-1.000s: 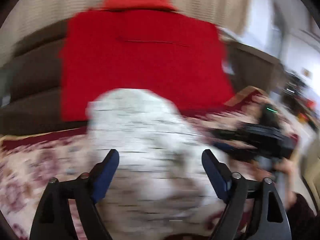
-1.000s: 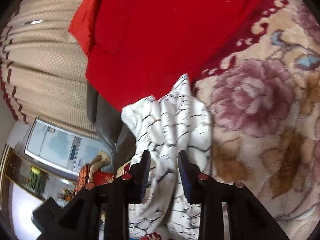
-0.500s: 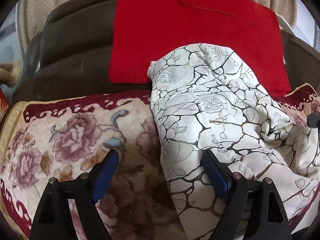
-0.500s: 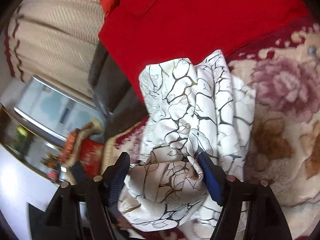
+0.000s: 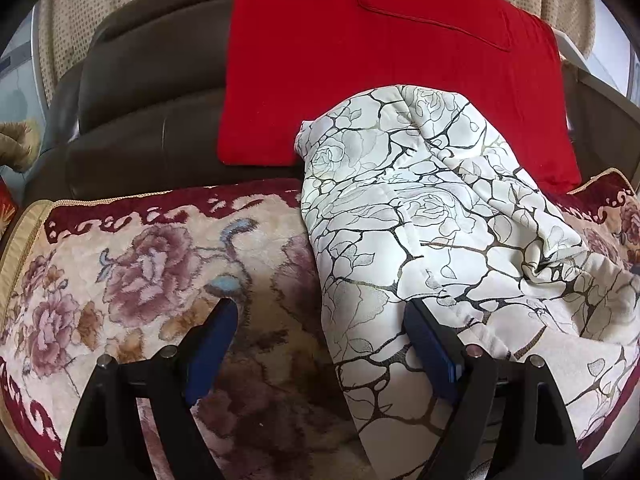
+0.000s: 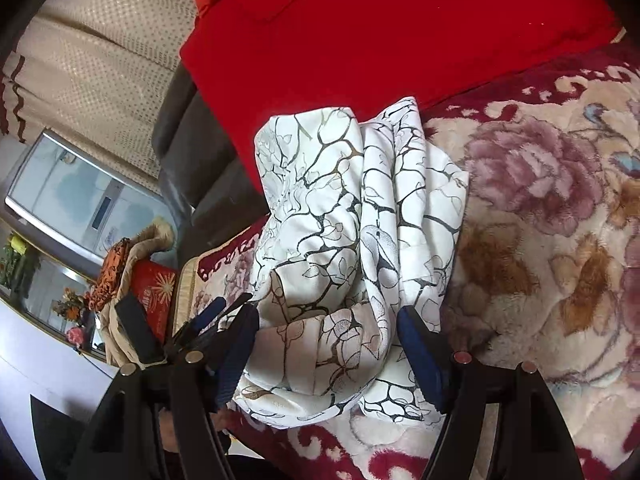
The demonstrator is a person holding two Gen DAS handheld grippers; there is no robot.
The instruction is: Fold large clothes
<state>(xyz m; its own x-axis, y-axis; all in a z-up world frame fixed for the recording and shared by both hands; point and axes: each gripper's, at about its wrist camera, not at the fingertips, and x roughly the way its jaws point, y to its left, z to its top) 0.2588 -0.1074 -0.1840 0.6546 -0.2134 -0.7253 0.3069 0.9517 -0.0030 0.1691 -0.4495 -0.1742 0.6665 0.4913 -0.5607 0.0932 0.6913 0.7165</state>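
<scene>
Garment (image 5: 432,216): white cloth, black crack-like line print with faint rose outlines, bunched in a loose heap on the floral blanket (image 5: 132,280).

Left wrist view:
- heap fills centre-right of frame, running from mid-height to the bottom right edge
- left gripper (image 5: 320,344) fingers spread wide apart, nothing clamped
- right-hand blue finger pad (image 5: 430,356) sits against the cloth's lower fold; left-hand pad is over bare blanket, clear of the cloth
- cloth's left edge falls between the two fingers, nearer the right one
- top of heap leans on the red cushion (image 5: 360,60) in the upper centre; brown sofa back (image 5: 140,100) in the upper left

Right wrist view:
- same garment (image 6: 344,220) in frame centre, folds running vertically, rumpled lower end bulging toward the camera
- right gripper (image 6: 326,340) fingers wide apart, not clamped; lower bulge of cloth lies between them, touching or nearly touching both pads, can't tell which
- red cushion (image 6: 400,32) across the top, floral blanket (image 6: 560,240) on the right
- left gripper's tips (image 6: 212,320) visible at lower left, just beside the cloth edge

Layers are irregular, no clean fold line visible. No containers in view.
</scene>
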